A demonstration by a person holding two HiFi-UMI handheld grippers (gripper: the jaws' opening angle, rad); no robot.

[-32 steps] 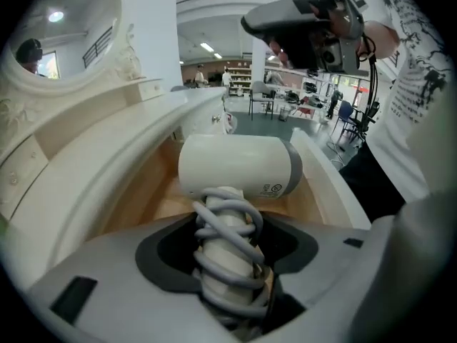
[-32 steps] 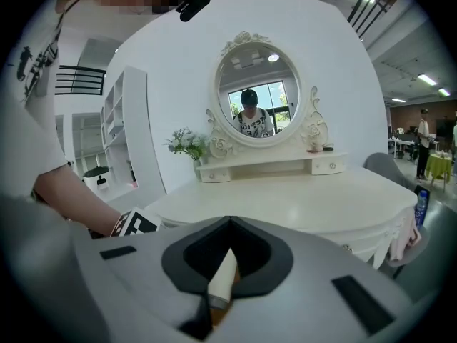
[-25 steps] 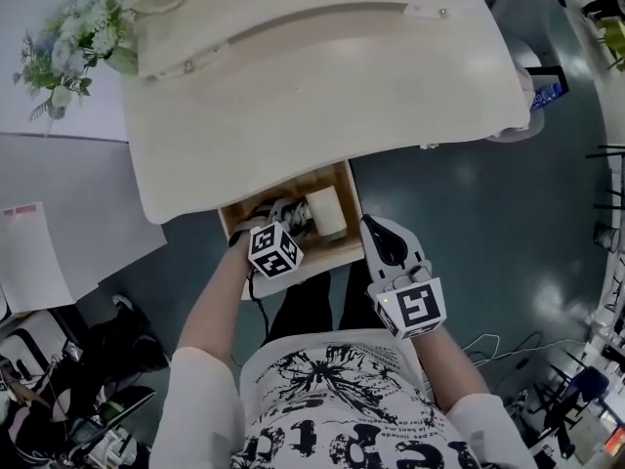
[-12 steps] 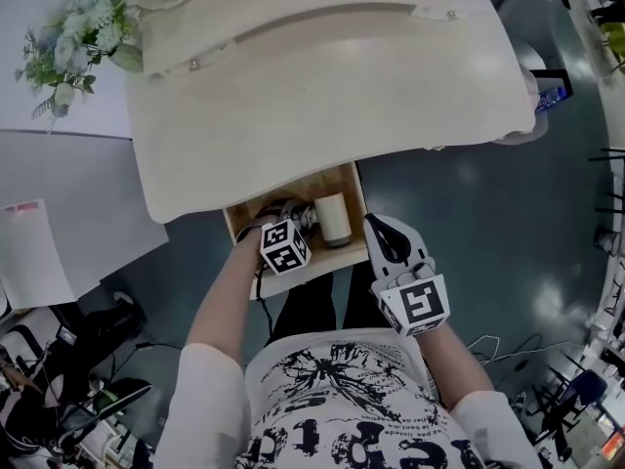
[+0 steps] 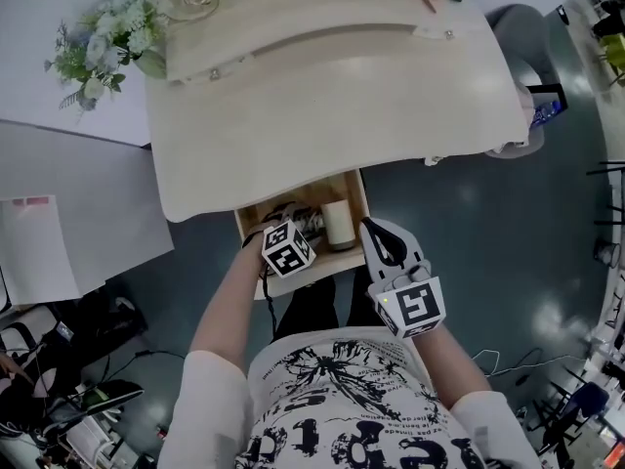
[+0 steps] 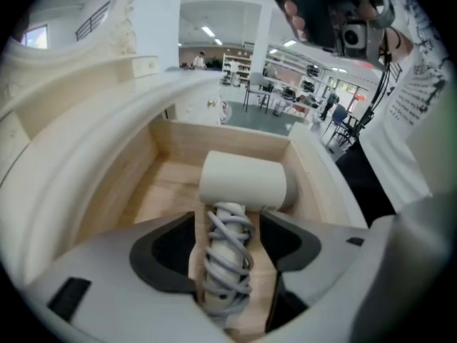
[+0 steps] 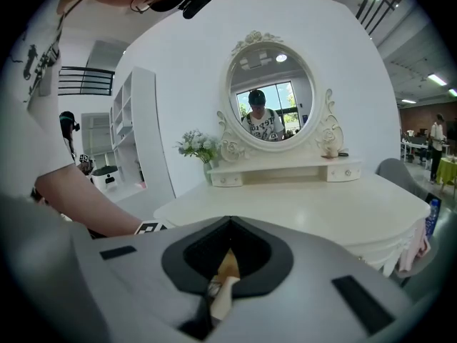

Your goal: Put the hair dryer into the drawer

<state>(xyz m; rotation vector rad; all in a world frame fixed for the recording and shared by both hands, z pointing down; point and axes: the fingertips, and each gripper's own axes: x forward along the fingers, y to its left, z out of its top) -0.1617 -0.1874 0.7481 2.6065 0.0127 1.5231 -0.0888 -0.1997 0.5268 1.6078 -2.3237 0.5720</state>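
The cream hair dryer (image 5: 338, 224) lies in the open wooden drawer (image 5: 314, 260) under the dressing table, its grey cord wound round the handle (image 6: 227, 259). My left gripper (image 5: 296, 222) points down into the drawer. Its jaws are opening and straddle the handle, with bare wood showing beside it (image 6: 228, 227). The dryer's barrel (image 6: 243, 179) lies across, just beyond the jaw tips. My right gripper (image 5: 376, 227) hovers by the drawer's right front corner, shut with nothing in it (image 7: 228, 227).
The white dressing table (image 5: 332, 96) overhangs the drawer, and its oval mirror (image 7: 270, 95) stands at the back. A bunch of flowers (image 5: 103, 42) is at its left corner. A grey chair (image 5: 522, 18) stands to the right, white boards (image 5: 68, 223) to the left, cables on the floor.
My left gripper has lifted a little over the hair dryer, which stays in the drawer. The right gripper has risen slightly beside the drawer.
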